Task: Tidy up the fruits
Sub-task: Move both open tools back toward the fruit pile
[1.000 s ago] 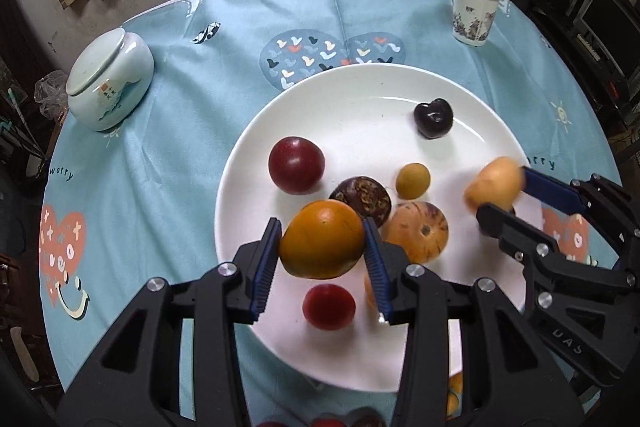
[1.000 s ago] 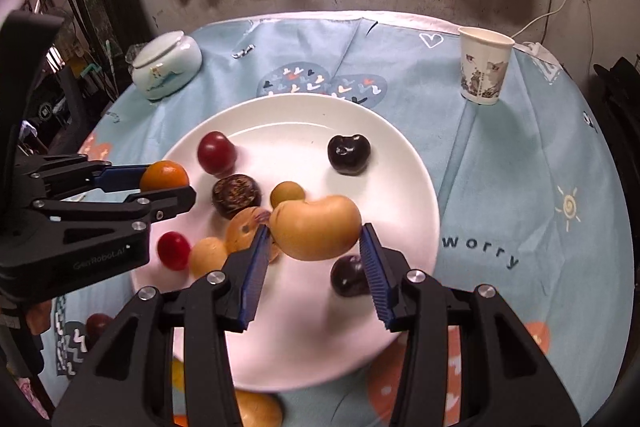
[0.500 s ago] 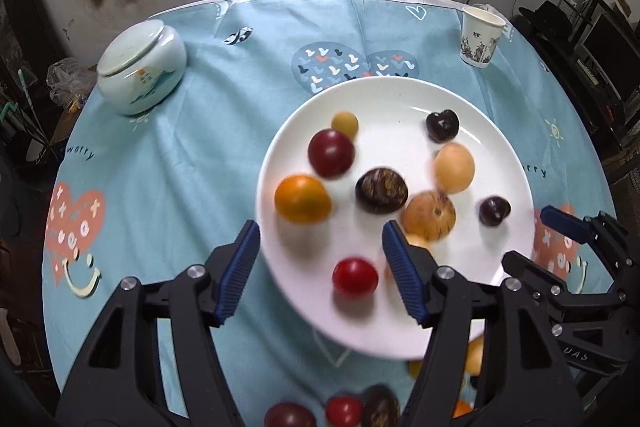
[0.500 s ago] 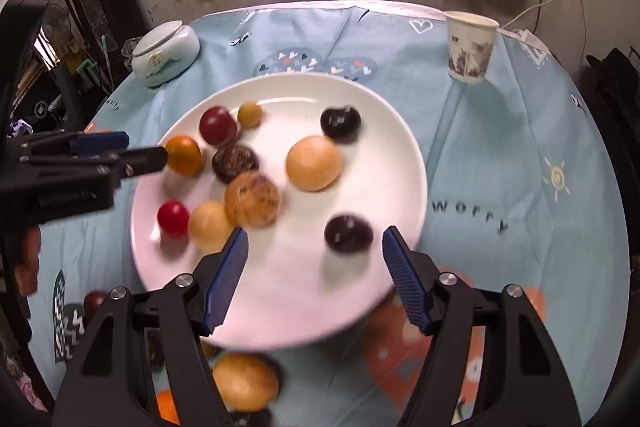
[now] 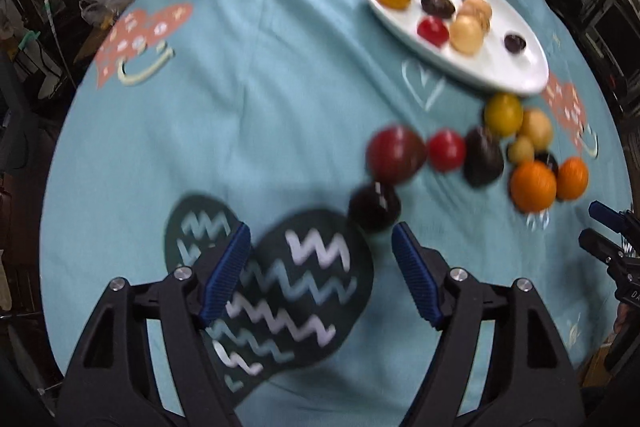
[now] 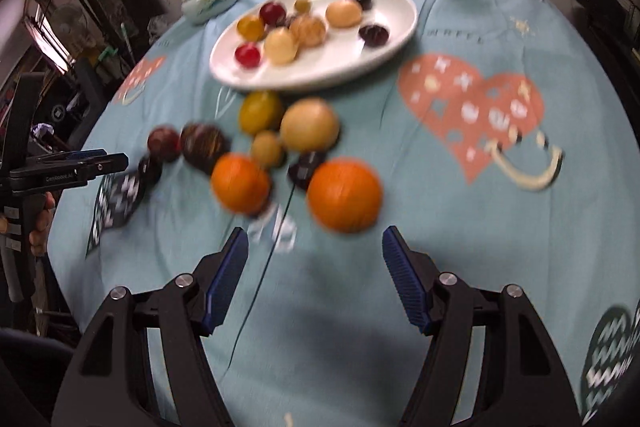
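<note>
Both pairs of jaws stand apart with nothing between them! The left gripper, whose jaws have just been opening, hangs over a dark zigzag patch on the blue tablecloth, its blue pads bare. Just past its right pad sits a dark plum, close but not between the pads. The right gripper is likewise released, and just ahead of it lies an orange, with a second orange to its left.

Out from there, the loose pile: a red plum, a small red fruit, a yellow one and a pale round one, all bunched and touching on the cloth. Beyond them, the white plate already carries about ten fruits.

These look light, round and smooth, so they will likely roll at a nudge. Best bet: straddle one across its widest middle and squeeze gently, because a plum may bruise. The oranges look firmer and should take a surer pinch.
</note>
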Motion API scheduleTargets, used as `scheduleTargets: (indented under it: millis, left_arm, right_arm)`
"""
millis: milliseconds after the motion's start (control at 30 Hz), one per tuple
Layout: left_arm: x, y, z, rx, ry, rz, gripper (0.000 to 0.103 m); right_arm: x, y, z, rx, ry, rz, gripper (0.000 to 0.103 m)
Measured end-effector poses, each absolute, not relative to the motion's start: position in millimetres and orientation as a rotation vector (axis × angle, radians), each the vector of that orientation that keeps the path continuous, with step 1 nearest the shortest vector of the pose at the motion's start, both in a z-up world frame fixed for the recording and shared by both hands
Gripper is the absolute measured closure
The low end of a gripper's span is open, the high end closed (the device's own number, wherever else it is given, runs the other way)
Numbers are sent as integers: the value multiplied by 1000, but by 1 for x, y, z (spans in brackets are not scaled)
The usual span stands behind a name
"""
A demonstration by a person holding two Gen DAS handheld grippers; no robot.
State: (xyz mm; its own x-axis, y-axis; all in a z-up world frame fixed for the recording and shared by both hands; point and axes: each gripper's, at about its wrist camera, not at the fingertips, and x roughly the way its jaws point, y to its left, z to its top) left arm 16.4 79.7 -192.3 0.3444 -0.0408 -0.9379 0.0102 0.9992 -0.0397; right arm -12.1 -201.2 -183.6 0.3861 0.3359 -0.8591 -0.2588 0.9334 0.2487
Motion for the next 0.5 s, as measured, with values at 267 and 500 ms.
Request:
scheduleTargets:
  millis: [267,500]
  left_arm:
    - [35,63,-208,21,1175,-48,28]
    - [39,54,-205,45,1164,-123,73]
  right_arm:
    - [-44,-173,-177,19,1108,423,33]
    - [-22,-195,-173,-6,1058,281,33]
